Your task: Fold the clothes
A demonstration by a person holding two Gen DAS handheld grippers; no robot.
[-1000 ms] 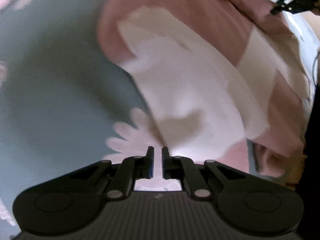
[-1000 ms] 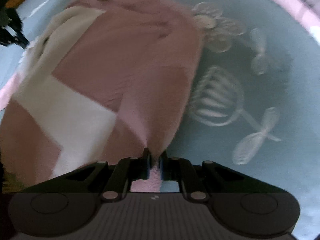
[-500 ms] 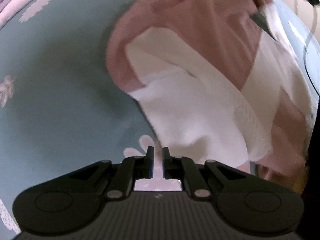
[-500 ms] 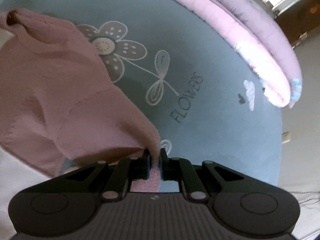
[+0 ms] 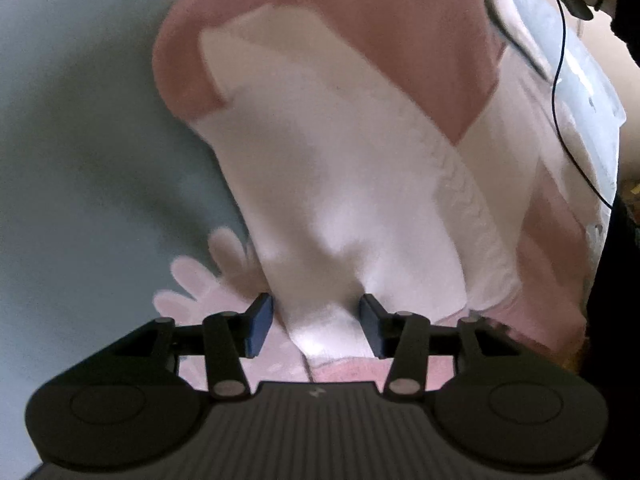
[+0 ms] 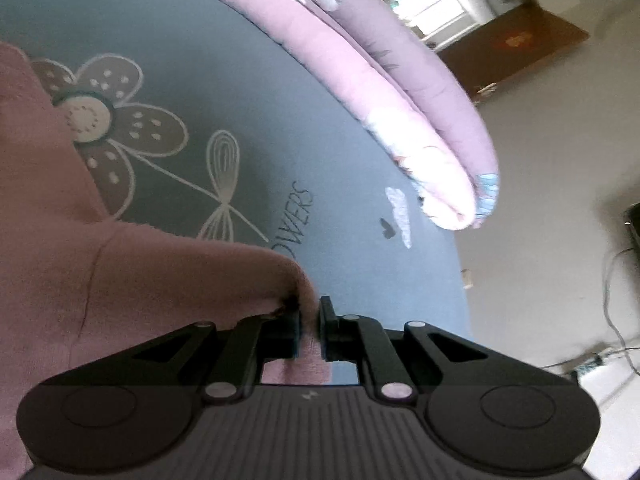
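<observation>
Blue flower-print bed sheet [image 6: 248, 92]; pink-white garment [image 5: 360, 168] spread on it; pink quilt [image 6: 400, 92] along edge.

The left gripper [image 5: 316, 326] points down at a pink-and-white garment [image 5: 344, 152] lying on the blue-grey sheet [image 5: 80, 140]. Its jaws have just been opening; the garment's white corner lies between them, unclamped.

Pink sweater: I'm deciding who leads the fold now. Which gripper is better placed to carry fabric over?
Probably the right. The right gripper is shut on the pink sweater; the left gripper has just been opening, its pads clear of the white part between them.
</observation>
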